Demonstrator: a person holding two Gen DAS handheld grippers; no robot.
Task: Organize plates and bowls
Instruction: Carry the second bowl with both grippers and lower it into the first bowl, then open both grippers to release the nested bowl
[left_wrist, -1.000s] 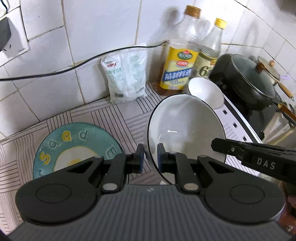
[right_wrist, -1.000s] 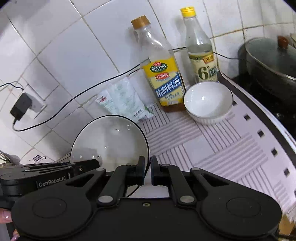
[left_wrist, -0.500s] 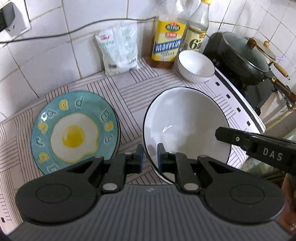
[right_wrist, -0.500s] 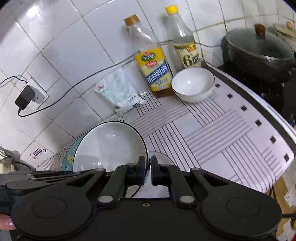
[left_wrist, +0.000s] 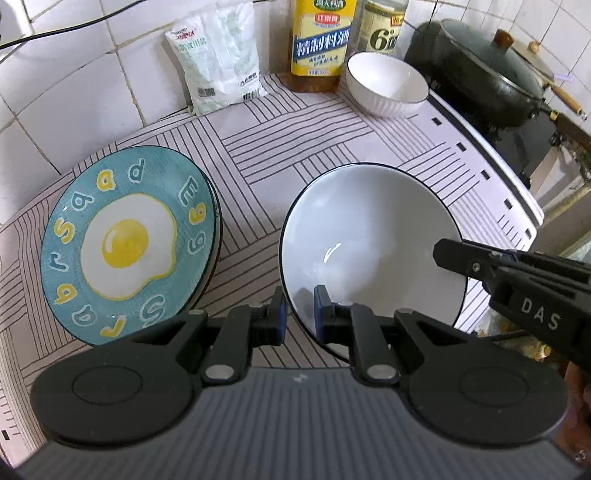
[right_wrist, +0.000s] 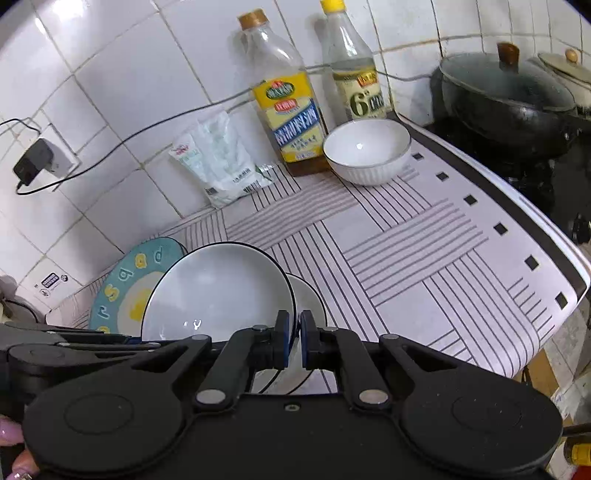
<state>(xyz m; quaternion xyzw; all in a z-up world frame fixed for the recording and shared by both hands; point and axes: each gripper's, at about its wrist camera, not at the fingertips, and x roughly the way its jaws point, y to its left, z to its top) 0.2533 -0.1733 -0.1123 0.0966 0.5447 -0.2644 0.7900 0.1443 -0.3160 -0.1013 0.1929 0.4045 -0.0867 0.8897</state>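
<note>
Both grippers hold one white plate with a black rim (left_wrist: 373, 243), tilted above the striped counter. My left gripper (left_wrist: 298, 314) is shut on its near left rim. My right gripper (right_wrist: 294, 341) is shut on its right rim and shows in the left wrist view (left_wrist: 448, 258). The plate also shows in the right wrist view (right_wrist: 218, 291), with a second white dish (right_wrist: 308, 301) beneath it. A teal fried-egg plate (left_wrist: 129, 240) lies to the left on another plate. A small white ribbed bowl (left_wrist: 388, 83) stands at the back.
Two bottles (left_wrist: 319, 40) and a white bag (left_wrist: 218, 55) stand against the tiled wall. A black lidded pot (left_wrist: 487, 74) sits on the stove to the right. The counter's right edge (right_wrist: 554, 295) drops off. A cable runs along the wall to a charger (right_wrist: 31, 162).
Both grippers have carried the white plate lower and tipped it flatter, close over the counter beside the teal plate. A second white dish has come into sight under it.
</note>
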